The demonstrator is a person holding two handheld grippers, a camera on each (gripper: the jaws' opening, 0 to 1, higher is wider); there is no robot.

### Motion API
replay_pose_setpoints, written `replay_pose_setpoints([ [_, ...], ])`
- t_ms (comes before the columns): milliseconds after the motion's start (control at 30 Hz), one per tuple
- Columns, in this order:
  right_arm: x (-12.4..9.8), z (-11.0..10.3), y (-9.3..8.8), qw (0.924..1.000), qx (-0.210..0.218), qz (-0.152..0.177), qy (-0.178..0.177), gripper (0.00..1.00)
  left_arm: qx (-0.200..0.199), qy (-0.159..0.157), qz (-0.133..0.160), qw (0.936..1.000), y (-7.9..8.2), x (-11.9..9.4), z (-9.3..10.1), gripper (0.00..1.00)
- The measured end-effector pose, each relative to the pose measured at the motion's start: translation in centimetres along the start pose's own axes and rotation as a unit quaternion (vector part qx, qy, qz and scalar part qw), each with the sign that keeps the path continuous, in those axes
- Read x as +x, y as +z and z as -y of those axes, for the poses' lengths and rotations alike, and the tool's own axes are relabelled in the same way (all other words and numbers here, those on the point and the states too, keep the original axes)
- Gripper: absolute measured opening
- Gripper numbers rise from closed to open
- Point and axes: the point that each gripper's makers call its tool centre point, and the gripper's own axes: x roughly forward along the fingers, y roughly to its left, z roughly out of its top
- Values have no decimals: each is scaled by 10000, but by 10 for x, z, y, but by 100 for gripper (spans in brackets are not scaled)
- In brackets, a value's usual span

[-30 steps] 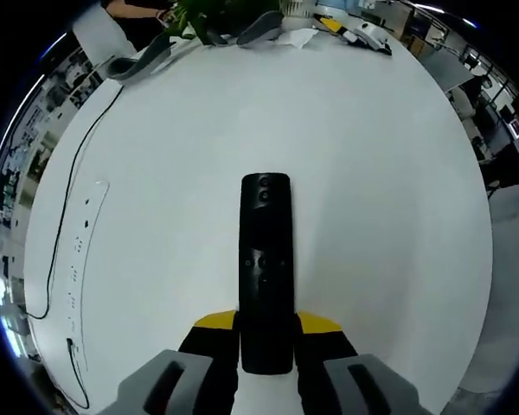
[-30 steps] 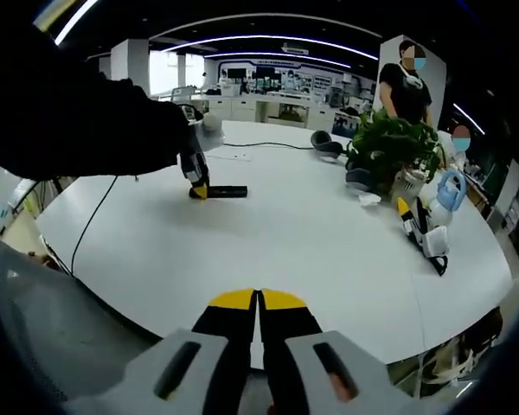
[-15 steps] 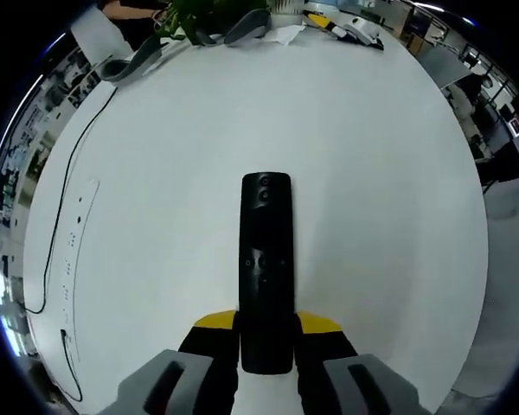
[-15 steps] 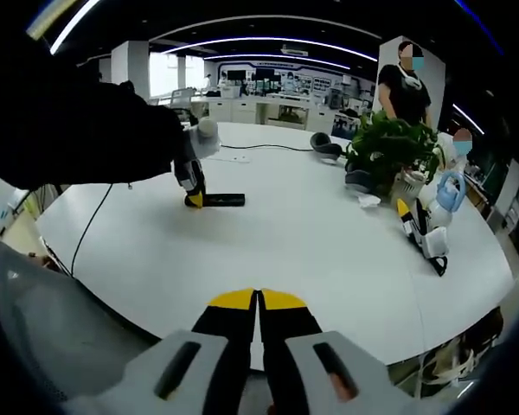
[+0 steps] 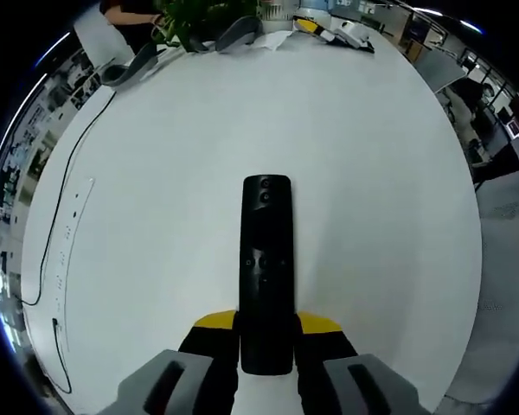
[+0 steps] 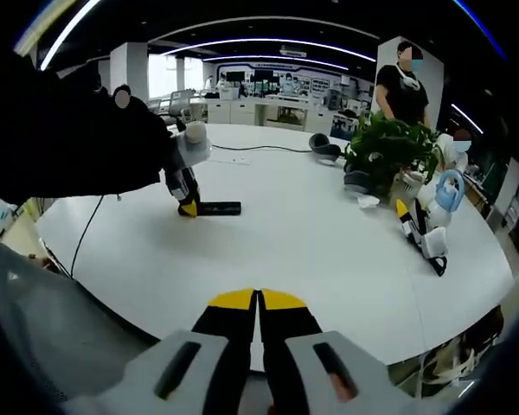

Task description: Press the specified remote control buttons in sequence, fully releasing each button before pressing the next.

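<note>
A long black remote control [image 5: 266,270] lies lengthwise between my left gripper's [image 5: 266,333] yellow-tipped jaws, which are shut on its near end. It hangs over the white round table [image 5: 346,156], its buttons facing up. In the right gripper view the same remote [image 6: 216,208] pokes out to the right of the left gripper [image 6: 187,206], which is held by a dark-sleeved arm [image 6: 69,143] close above the table. My right gripper [image 6: 258,304] sits at the table's near edge, jaws shut together with nothing between them.
A potted plant [image 6: 389,143], grey headphones [image 6: 329,145], a white cup and tissue [image 6: 363,199] and a yellow-black tool [image 6: 419,232] sit at the table's far right. A white power strip [image 5: 65,251] with a black cable [image 5: 78,156] lies at the left. A person [image 6: 406,82] stands behind the plant.
The left gripper with the remote has shifted slightly toward the table's near side and lower; the plant end of the table has slid up in its view. The right gripper has stayed put.
</note>
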Motion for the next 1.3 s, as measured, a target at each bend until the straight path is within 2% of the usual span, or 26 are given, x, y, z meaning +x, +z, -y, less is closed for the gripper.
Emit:
replay_pose_setpoints([
  [267, 0, 0, 1, 10000, -2, 4, 14, 0, 16, -21, -15, 10000, -2, -1, 10, 24],
  [533, -1, 1, 3, 10000, 41, 61, -1, 0, 115, -30, -229, 9997, -6, -2, 24, 24],
  [900, -1, 1, 4, 9999, 42, 106, 2, 0, 276, -64, -305, 9991, -13, -4, 43, 24],
  [1300, -1, 0, 4, 10000, 20, 69, 6, 0, 265, -35, -342, 9991, -18, -6, 57, 24],
])
